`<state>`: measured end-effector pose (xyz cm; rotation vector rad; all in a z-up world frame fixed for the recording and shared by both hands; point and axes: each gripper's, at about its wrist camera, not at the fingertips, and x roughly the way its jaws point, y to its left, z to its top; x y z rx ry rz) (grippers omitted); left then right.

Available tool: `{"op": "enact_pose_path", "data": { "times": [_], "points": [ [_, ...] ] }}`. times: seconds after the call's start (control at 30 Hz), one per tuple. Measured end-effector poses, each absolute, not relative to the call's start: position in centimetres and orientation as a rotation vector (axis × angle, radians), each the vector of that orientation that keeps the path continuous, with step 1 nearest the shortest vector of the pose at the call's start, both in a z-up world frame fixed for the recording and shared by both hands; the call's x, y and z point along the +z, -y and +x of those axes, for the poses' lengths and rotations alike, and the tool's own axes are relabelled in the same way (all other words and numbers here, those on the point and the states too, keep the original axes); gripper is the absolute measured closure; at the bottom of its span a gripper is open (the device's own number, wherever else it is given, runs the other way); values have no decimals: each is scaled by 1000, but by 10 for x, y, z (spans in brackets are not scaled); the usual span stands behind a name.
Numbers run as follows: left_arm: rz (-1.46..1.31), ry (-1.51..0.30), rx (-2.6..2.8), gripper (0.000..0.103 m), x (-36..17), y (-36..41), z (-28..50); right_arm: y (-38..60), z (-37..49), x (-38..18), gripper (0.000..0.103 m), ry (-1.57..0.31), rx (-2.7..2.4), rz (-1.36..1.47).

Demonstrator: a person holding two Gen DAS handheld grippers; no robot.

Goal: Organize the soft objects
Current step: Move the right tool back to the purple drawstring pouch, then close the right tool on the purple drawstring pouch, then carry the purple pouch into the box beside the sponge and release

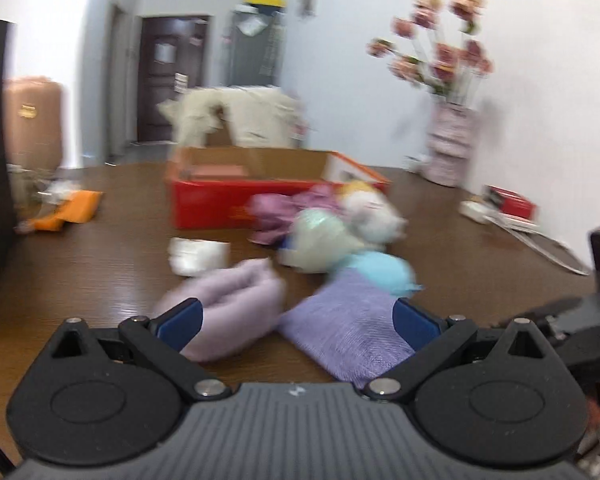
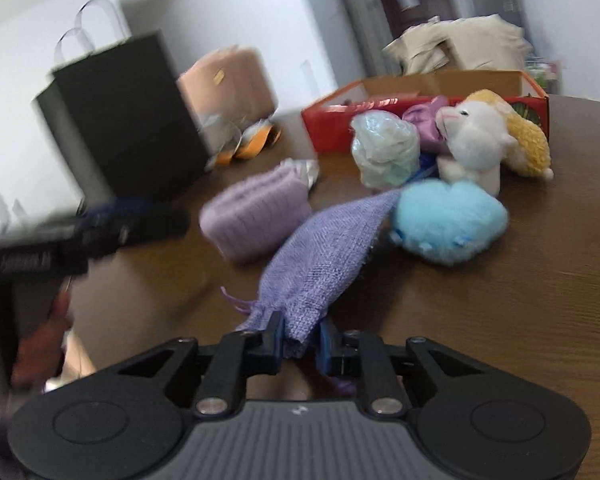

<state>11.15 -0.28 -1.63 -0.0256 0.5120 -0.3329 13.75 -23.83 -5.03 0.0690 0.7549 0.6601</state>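
On the brown table (image 1: 100, 280) lies a purple woven pouch (image 2: 324, 248), and my right gripper (image 2: 300, 330) is shut on its gathered drawstring end. My left gripper (image 1: 296, 312) stands wide open just before a lilac knitted roll (image 1: 236, 304) and the pouch (image 1: 348, 320), touching neither. Behind them sit a blue heart plush (image 2: 448, 220), a white and yellow lamb plush (image 2: 480, 136), a pale green wrapped bundle (image 2: 384, 148) and a mauve cloth (image 2: 424, 120). An open red box (image 1: 220, 200) stands beyond the pile.
A black paper bag (image 2: 128, 112) stands at the table's left. A white packet (image 1: 198, 256) and an orange wrapper (image 1: 72, 208) lie left of the pile. At the right are a vase of pink flowers (image 1: 452, 140) and a small red carton (image 1: 512, 204).
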Motion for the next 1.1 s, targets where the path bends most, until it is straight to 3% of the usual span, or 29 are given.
{"op": "enact_pose_path", "data": {
  "times": [0.1,0.17,0.27,0.4,0.57,0.63,0.7,0.77,0.9,1.1],
  "points": [
    [-13,-571,-405,0,-24,32,132,267,141,-44,78,-785,605,1],
    [-11,-606,-433,1,-30,49,147,287,145,-36,60,-747,467,-18],
    [-51,-673,-439,6,-40,61,165,309,147,-24,60,-678,321,45],
    [-128,-711,-452,7,-48,54,167,314,137,-27,47,-590,357,203],
    [-174,-728,-459,12,-52,45,155,299,146,-46,48,-602,380,205],
    [-165,-734,-445,26,-56,45,154,300,155,-51,49,-608,388,234],
    [-184,-755,-447,51,-59,41,158,297,162,-56,50,-626,400,243],
    [-220,-758,-463,57,-60,36,160,293,167,-60,58,-647,407,247],
    [-227,-756,-496,81,-61,36,161,284,163,-66,73,-654,409,224],
    [-210,-748,-502,87,-58,40,156,285,156,-65,84,-632,386,231]
  ]
}}
